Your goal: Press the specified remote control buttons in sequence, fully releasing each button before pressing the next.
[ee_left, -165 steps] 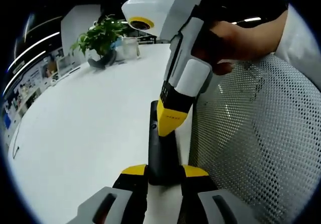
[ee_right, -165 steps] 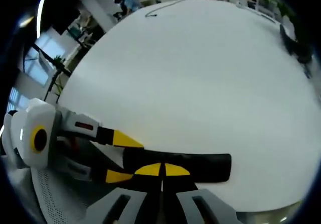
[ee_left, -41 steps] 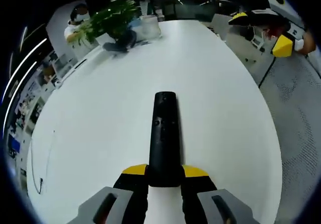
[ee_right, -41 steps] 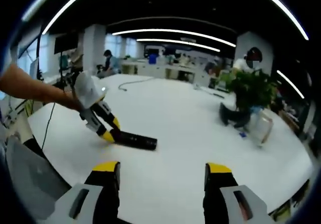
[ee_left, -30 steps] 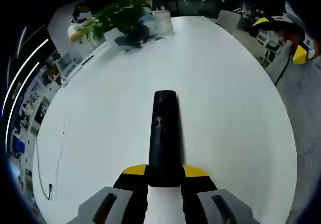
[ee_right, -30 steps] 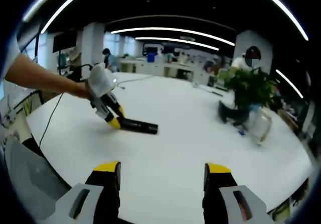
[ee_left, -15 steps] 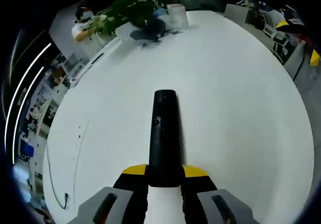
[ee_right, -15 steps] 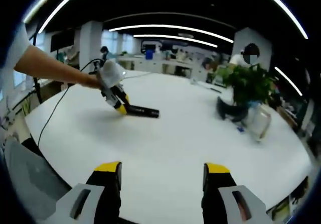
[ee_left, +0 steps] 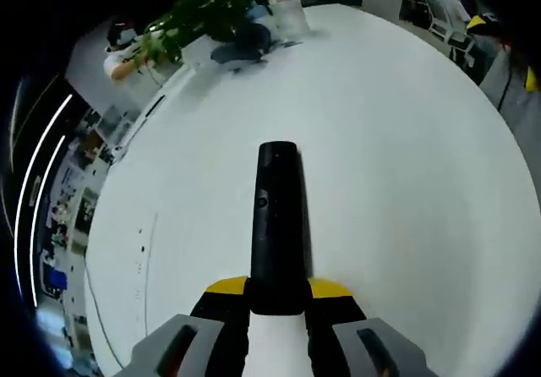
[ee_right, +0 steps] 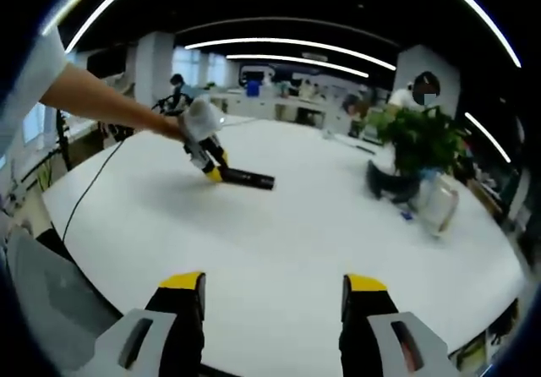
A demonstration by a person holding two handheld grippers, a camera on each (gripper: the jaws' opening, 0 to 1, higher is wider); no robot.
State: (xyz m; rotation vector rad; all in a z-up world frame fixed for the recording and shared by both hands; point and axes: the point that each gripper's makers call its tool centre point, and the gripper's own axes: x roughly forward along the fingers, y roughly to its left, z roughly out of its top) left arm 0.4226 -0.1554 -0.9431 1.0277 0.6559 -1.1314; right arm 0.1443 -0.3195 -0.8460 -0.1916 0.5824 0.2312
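The black remote control (ee_left: pixel 275 225) is clamped at its near end between the yellow-tipped jaws of the left tool (ee_left: pixel 276 292), and it's pointed out over the white tabletop (ee_left: pixel 397 140). In the right gripper view the same remote (ee_right: pixel 248 178) is seen far off on the tabletop (ee_right: pixel 296 233), held by the left tool (ee_right: pixel 213 174). The right tool (ee_right: pixel 275 297) is spread wide with nothing in it. A potted plant (ee_right: pixel 416 153) is parked on the far right.
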